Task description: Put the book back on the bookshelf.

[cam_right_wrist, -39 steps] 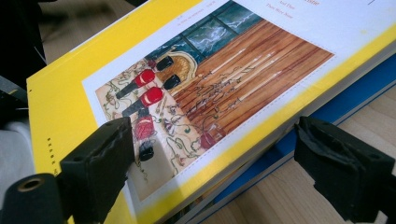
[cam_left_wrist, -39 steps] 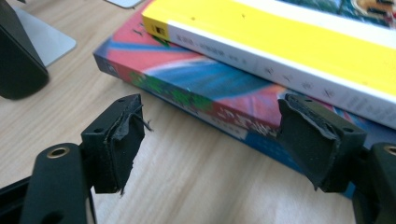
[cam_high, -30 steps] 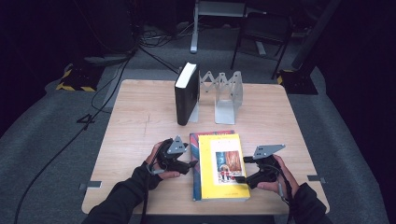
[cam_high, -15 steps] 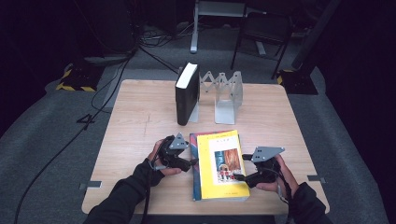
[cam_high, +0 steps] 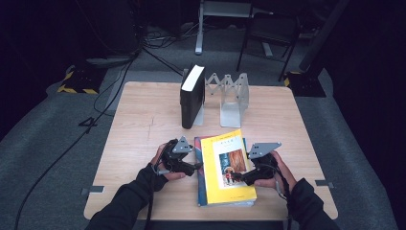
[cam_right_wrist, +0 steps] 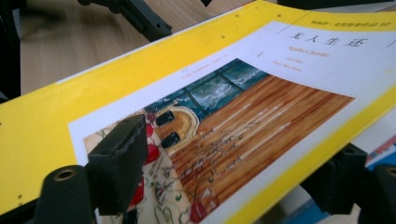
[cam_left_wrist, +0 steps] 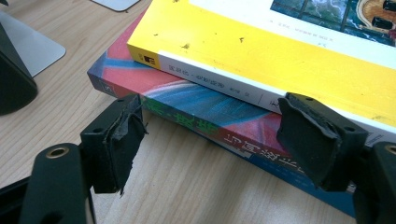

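A yellow book lies on top of a blue and red book near the table's front edge. My left gripper sits at the stack's left side. Its jaws stand open around the lower book's spine, with the yellow book above. My right gripper reaches in from the right. Its jaws have just been closing, one over the yellow cover and one under its edge. I see no pad pressing on the book.
A black book stands upright at the back of the wooden table, against a folding metal book rack. Cables and stands lie on the dark floor beyond. The left gripper's black arm shows past the yellow book.
My right gripper has slid left over the yellow book's right edge and its jaws have narrowed. The left gripper and both books have stayed in place.
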